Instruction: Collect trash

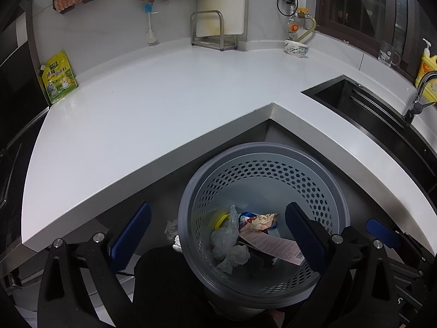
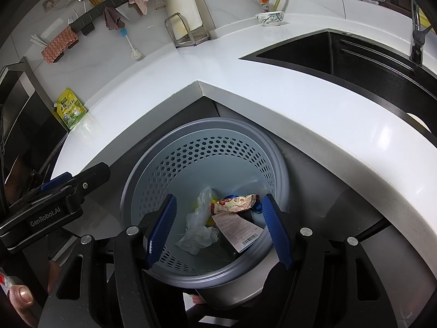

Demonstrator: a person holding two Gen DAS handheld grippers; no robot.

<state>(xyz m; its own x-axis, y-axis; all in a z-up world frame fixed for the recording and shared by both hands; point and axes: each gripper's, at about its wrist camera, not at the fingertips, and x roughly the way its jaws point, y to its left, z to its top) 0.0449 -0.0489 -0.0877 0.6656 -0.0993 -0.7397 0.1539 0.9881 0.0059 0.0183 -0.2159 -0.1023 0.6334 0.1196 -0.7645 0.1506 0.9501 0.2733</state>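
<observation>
Between the blue pads of the right gripper [image 2: 218, 231], spread wide and holding nothing, lies the trash: a crumpled tissue [image 2: 198, 237], a clear plastic scrap [image 2: 203, 198], a snack wrapper [image 2: 236, 203] and a barcoded label [image 2: 237, 229], all inside the perforated grey bin [image 2: 153, 161]. The left gripper [image 1: 218, 235] is equally wide and empty, tilted down over the same bin. Both sit below the inner corner of the white countertop [image 1: 164, 104].

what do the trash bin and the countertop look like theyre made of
Trash bin: looks like moulded plastic, matte grey-blue, with regular punched holes through its wall and a smooth thick rim.
Countertop: probably polished stone or a stone-like composite, white, seamless, glossy enough to show light reflections; the exact material can't be told.
</observation>
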